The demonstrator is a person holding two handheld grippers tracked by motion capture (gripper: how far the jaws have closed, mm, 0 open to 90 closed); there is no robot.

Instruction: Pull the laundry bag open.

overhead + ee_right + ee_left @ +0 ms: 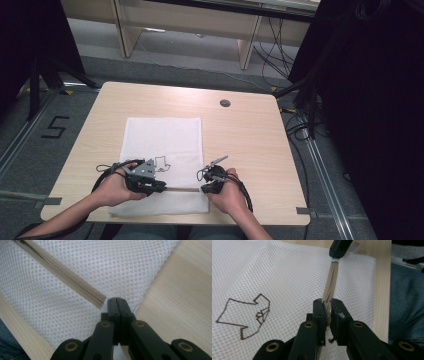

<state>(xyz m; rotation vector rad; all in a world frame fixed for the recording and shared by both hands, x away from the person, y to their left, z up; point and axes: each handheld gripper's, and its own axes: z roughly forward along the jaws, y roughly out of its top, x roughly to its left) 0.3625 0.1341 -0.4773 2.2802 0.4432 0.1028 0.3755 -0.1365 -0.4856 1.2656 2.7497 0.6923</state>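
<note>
Both of my forearms come in from the near table edge, my left hand (114,187) and right hand (231,195) resting low on the white mesh laundry bag (162,140) at its near end. My left gripper (327,308) lies almost flat, jaws pointing across toward the right one and pinched tight on the beige zipper (331,282), which runs straight away from it. My right gripper (116,302) angles down at the bag's right corner, jaws pressed together on the mesh where the zipper ends. From the left gripper view I see what the high view only hints at: the brown shirt outline (244,312) drawn on the mesh, and the right gripper's black tip at the zipper's far end. The right gripper view gives me the zipper's teeth, shut. Bare wooden table (245,135) lies open to the right and beyond the bag; the near edge sits just below my hands.
</note>
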